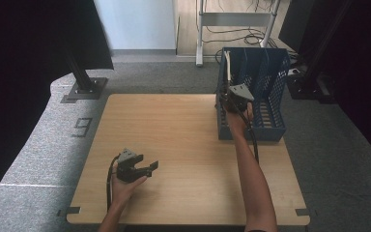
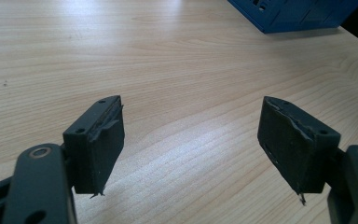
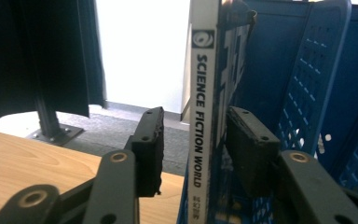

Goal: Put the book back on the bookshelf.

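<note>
One wooden table (image 1: 183,159) carries everything. At its far right corner stands one blue rack (image 1: 265,96), a perforated plastic file holder split by upright dividers into slots. The slot nearest the table's middle holds one magazine (image 1: 228,67), standing upright with its pale spine toward the person; the other slots show nothing inside from the high view. In the right gripper view the magazine (image 3: 204,116) stands on end inside the rack (image 3: 303,88), its white spine reading "SCIENCE FICTION WORLD" from top to bottom, and the rack's blue wall rises just to its right.

Two forearms come in from the near edge, each hand carrying one gripper. The right gripper (image 1: 233,96) is at the rack's near left corner, level with the magazine's lower part. In its own view the right gripper (image 3: 193,144) has one jaw on each side of the spine: a clear gap shows between the left pad and the spine, and the right pad sits close beside the cover, so the magazine is between the jaws but not pinched.

The left gripper (image 1: 147,167) rests low over the near left part of the table, well apart from the rack. Its own view shows the left gripper (image 2: 191,149) with jaws spread wide over bare wood, nothing between them, and a corner of the rack (image 2: 298,14) far off.
</note>
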Tool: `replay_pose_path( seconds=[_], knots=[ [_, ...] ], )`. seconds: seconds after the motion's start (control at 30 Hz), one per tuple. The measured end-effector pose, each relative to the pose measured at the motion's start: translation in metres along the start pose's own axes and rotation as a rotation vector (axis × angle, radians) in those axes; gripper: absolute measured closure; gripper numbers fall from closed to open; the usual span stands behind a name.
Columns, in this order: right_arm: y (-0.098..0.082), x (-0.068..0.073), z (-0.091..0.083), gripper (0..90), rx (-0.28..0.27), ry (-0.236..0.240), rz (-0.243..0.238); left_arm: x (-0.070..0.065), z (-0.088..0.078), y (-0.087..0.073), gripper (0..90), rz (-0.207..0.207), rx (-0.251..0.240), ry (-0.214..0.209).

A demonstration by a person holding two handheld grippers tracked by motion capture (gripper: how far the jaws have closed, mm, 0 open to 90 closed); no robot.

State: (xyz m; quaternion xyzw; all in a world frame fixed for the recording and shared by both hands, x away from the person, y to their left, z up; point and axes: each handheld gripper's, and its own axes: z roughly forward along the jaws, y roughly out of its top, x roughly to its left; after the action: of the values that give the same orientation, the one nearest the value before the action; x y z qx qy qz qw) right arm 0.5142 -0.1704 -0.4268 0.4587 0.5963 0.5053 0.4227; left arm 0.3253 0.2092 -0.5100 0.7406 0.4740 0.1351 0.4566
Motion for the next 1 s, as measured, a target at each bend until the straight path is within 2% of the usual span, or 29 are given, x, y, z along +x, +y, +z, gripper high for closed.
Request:
replay_pose_path(
  seconds=[0.1,0.27,0.43,0.53,0.73,1.0],
  knots=[
    [0.002,-0.001,-0.003,53.6,0.005,0.019,0.012,0.000,0.001,0.000,23.0,0.001,0.001,0.000],
    [0.004,0.000,-0.008,52.8,0.008,0.049,-0.005,-0.002,0.001,0.000,23.0,0.003,0.006,-0.004],
    [0.000,0.001,-0.012,50.7,0.002,0.040,-0.012,-0.002,0.001,0.000,23.0,0.005,0.009,-0.003],
    [-0.002,-0.004,-0.014,49.7,0.002,0.035,0.006,-0.002,0.001,0.000,23.0,0.004,0.008,-0.004],
    [-0.003,-0.010,-0.017,47.8,0.016,0.043,0.014,-0.001,0.002,0.000,23.0,0.006,0.012,-0.002],
    [-0.001,-0.009,-0.022,45.4,0.022,0.057,0.011,-0.002,0.002,0.000,23.0,0.008,0.010,-0.004]
  ],
)
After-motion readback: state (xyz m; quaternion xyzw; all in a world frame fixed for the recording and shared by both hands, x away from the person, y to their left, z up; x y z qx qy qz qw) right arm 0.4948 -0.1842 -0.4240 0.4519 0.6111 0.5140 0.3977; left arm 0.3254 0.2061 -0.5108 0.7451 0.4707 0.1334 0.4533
